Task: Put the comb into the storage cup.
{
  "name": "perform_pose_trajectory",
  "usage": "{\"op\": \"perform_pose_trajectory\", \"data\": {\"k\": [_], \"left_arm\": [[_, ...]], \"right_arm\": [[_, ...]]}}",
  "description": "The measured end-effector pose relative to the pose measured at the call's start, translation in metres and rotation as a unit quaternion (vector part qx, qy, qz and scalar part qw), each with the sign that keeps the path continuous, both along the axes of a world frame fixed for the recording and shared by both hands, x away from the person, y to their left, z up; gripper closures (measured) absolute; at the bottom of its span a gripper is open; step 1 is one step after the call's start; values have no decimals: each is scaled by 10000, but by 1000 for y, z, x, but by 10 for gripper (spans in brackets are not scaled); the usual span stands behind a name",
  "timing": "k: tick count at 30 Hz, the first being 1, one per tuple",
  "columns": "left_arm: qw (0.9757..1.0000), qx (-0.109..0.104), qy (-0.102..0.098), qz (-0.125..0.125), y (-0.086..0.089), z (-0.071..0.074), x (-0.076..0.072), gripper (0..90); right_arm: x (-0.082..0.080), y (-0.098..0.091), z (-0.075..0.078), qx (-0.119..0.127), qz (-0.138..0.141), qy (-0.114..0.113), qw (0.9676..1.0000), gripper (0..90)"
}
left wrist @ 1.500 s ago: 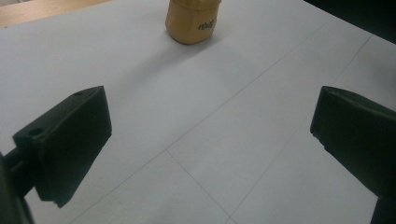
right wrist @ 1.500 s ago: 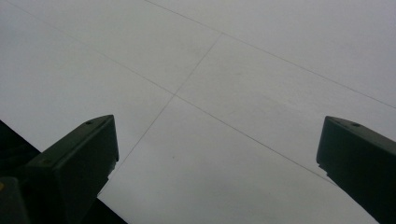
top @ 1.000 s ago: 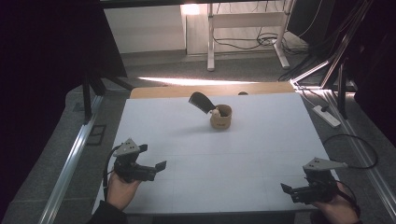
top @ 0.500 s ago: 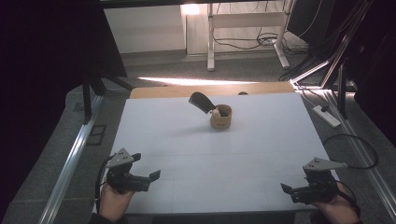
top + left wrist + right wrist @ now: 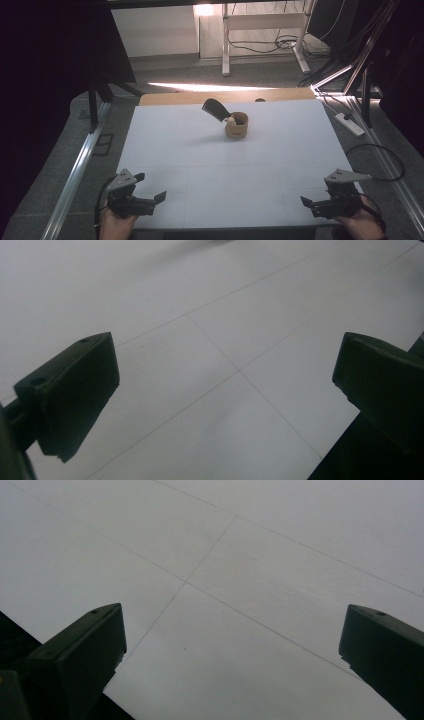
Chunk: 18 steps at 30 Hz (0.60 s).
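Currently idle at start: left gripper (image 5: 150, 200) and right gripper (image 5: 312, 206) sit bottom corners, jaws released and empty, cup (image 5: 236, 125) with dark tool (image 5: 216, 109) upper centre of tabletop (image 5: 280, 150); next likely a reach.

A white rectangular table (image 5: 280, 150), ruled with faint thin lines, stood on grey carpeted floor (image 5: 60, 170). Along its far edge ran a light wooden strip (image 5: 200, 97). Beyond that, a bright band of light (image 5: 210, 87) lay across the floor. At the far side stood the white metal legs of a desk (image 5: 226, 45), with black cables (image 5: 270, 45) trailing beneath. A white power strip (image 5: 348, 124) lay on the floor to the right of the table.
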State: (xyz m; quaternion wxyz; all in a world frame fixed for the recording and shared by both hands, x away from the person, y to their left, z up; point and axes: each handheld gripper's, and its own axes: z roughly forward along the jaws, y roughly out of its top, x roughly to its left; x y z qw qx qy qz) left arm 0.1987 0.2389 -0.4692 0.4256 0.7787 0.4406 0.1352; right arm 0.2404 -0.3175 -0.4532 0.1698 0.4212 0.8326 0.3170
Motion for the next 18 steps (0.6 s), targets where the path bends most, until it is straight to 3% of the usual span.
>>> {"op": "perform_pose_trajectory", "data": {"k": [18], "left_arm": [[9997,200,63,128,5,-5,-16,0]], "right_arm": [[0,0,0,-5,-37,5,10000,0]]}}
